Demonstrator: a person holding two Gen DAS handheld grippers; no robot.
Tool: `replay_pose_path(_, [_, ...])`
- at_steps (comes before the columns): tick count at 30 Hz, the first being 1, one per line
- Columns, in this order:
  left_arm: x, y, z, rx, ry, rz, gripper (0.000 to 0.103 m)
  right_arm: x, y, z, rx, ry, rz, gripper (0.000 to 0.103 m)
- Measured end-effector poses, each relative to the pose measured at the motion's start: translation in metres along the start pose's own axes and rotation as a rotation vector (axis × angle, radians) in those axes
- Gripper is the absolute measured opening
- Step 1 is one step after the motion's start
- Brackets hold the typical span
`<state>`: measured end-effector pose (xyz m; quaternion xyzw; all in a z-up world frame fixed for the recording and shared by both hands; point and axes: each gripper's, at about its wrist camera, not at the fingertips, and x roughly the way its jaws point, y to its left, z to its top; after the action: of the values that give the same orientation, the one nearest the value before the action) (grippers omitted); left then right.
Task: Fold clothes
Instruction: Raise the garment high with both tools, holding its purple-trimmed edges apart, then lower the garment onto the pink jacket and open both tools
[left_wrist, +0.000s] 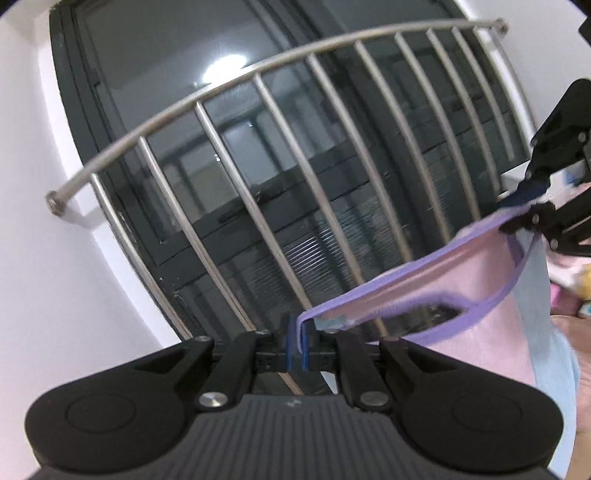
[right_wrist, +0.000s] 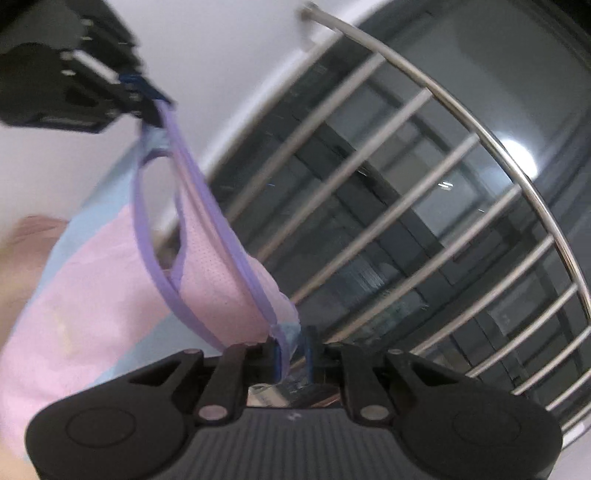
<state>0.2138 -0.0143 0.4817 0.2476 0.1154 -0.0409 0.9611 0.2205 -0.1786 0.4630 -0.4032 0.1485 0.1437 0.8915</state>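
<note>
Left tongs (left_wrist: 300, 345) pressed together, pinching the purple edge of a small pink top (left_wrist: 476, 288). Right tongs (right_wrist: 291, 354) nearly closed too, pinching the other corner of the same top (right_wrist: 221, 280), though with a small gap on one side.

Top held up in the air, stretched between both tongs, hanging down below them. Pink in the middle, purple trim (right_wrist: 192, 177) round the neck and arm holes, pale blue strips (left_wrist: 535, 295) at the sides. Bottom part cut off, so full shape hard to tell.

Behind it, a dark window (left_wrist: 229, 155) with a silver metal railing (left_wrist: 280, 62) in front and white wall (left_wrist: 33, 221) beside. Bright round light (right_wrist: 517, 151) shining in the glass.

Far right of the left view, some pink and yellow stuff (left_wrist: 576, 284), too blurry to name. Far left of the right view, a peach blur (right_wrist: 29, 236), also hard to make out.
</note>
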Motion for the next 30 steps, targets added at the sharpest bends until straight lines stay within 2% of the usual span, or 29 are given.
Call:
replay_pose_path(2, [0.034, 0.001, 0.001, 0.002, 0.0, 0.022, 0.006, 0.034, -0.004, 0.006, 0.007, -0.007, -0.084, 0.01])
replay_pose_path(5, [0.052, 0.01, 0.017, -0.018, -0.064, 0.077, 0.006, 0.054, -0.012, 0.017, 0.012, -0.052, -0.193, 0.01])
replay_pose_path(9, [0.031, 0.009, 0.024, 0.016, -0.162, 0.1, 0.007, 0.044, -0.019, 0.016, 0.012, -0.09, -0.249, 0.01])
replay_pose_path(12, [0.003, -0.004, 0.005, 0.035, -0.208, 0.07, 0.014, 0.024, -0.014, -0.005, 0.047, -0.104, -0.242, 0.011])
replay_pose_path(14, [-0.01, -0.026, -0.03, 0.061, -0.199, 0.051, 0.016, 0.01, 0.002, -0.028, 0.064, -0.101, -0.203, 0.015])
replay_pose_path(17, [-0.027, -0.069, -0.102, 0.048, -0.137, 0.014, 0.015, 0.004, 0.052, -0.073, 0.063, -0.058, -0.1, 0.016])
replay_pose_path(20, [-0.036, -0.116, -0.197, -0.024, 0.0, -0.043, 0.01, 0.016, 0.121, -0.128, 0.086, 0.016, 0.049, 0.015])
replay_pose_path(22, [-0.041, -0.15, -0.263, -0.082, 0.122, -0.08, 0.008, 0.031, 0.177, -0.168, 0.104, 0.093, 0.155, 0.007])
replay_pose_path(25, [-0.053, -0.193, -0.347, -0.145, 0.273, -0.099, 0.004, 0.045, 0.255, -0.227, 0.155, 0.191, 0.283, 0.005])
replay_pose_path(28, [-0.07, -0.209, -0.403, -0.255, 0.381, -0.127, 0.001, 0.027, 0.29, -0.26, 0.202, 0.21, 0.313, 0.005])
replay_pose_path(30, [-0.088, -0.209, -0.426, -0.313, 0.415, -0.132, 0.001, 0.011, 0.31, -0.28, 0.233, 0.216, 0.325, 0.005])
